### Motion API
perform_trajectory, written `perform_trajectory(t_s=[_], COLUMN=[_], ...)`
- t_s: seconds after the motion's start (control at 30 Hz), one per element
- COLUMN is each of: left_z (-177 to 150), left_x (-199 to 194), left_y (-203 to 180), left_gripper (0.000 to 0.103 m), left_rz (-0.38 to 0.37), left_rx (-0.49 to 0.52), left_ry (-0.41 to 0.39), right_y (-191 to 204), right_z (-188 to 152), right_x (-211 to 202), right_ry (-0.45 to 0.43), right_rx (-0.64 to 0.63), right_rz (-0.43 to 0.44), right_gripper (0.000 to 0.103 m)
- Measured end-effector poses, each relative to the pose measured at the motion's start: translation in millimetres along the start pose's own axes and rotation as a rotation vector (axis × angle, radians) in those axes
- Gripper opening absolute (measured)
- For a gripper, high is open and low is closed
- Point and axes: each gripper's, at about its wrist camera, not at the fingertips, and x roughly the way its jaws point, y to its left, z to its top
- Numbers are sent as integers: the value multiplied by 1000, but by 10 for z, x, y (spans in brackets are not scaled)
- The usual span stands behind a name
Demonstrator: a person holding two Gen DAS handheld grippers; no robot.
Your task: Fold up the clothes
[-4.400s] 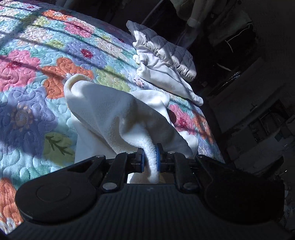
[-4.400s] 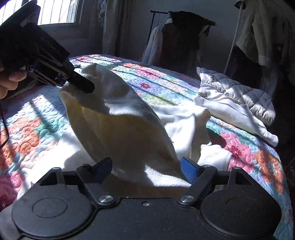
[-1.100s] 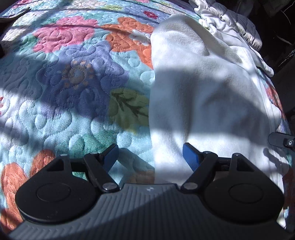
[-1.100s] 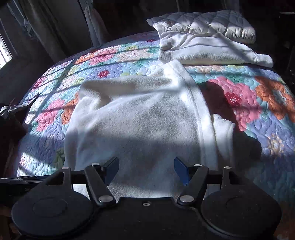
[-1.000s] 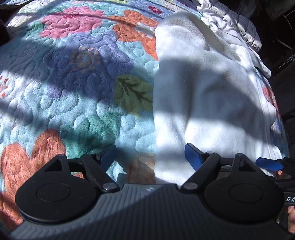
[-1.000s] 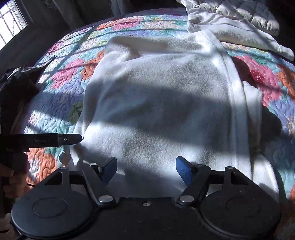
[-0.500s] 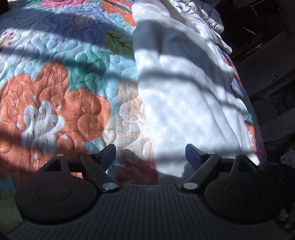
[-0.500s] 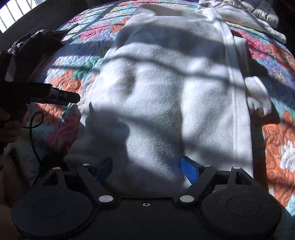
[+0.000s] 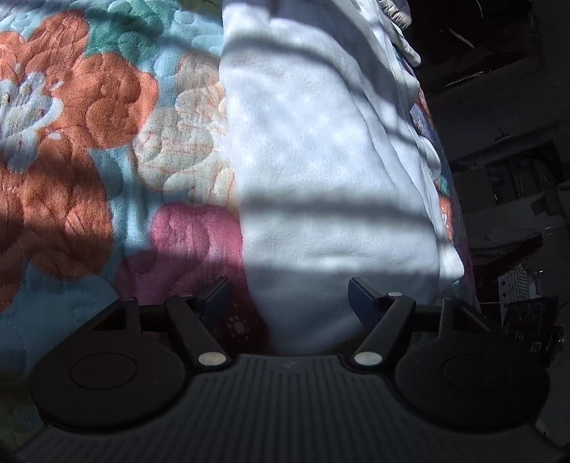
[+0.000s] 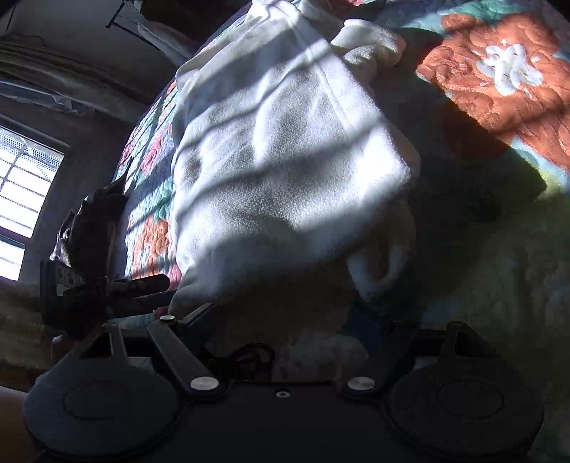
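Note:
A white fleece garment [image 9: 320, 160] lies flat and lengthwise on the floral quilt [image 9: 71, 124]. My left gripper [image 9: 288, 295] is open, low at the garment's near left corner, with the hem between its fingers. In the right wrist view the same garment [image 10: 278, 149] runs away from me. My right gripper [image 10: 281, 320] is open at the garment's near edge, in deep shadow, with fleece between its fingers. The left gripper [image 10: 142, 288] shows there at the garment's left corner.
The quilted bed [image 10: 498, 71] fills both views. A lumpy sleeve end [image 10: 370, 39] lies at the garment's right side. More white clothes [image 9: 399, 21] lie at the far end. A window [image 10: 21, 185] is at left. Dark floor and furniture [image 9: 516, 178] lie right of the bed.
Both grippers have drawn back along the garment to its near hem and dropped close to the bed. Both stay open. The right view has tilted.

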Motion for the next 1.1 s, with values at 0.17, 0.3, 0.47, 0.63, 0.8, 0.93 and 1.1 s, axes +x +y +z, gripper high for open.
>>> perform_trajectory(t_s=[0.17, 0.3, 0.47, 0.63, 0.8, 0.93, 1.1], left_z=[-46, -34, -36, 115, 177, 36, -131], left_x=[-17, -60, -132, -375, -523, -575, -637], left_y=[-138, -309, -421, -353, -471, -695, -1046], left_gripper=[56, 56, 58, 58, 62, 65, 78], left_rz=[70, 40, 80, 38, 4, 43, 23], left_rx=[114, 214, 288, 168, 260, 348, 574], left_ry=[-63, -107, -160, -296, -402, -403, -445], right_y=[32, 49, 406, 786, 1175, 1355, 1507], right_z=[15, 75, 162, 326, 572, 738, 801], right_x=[258, 418, 494, 298, 264, 310, 379], right_ry=[-50, -78, -153, -237, -286, -279, -256], right_rx=[3, 33, -173, -327, -404, -387, -400], right_rz=[27, 17, -24, 11, 28, -6, -46], right_gripper=[87, 94, 57, 41, 34, 33, 33])
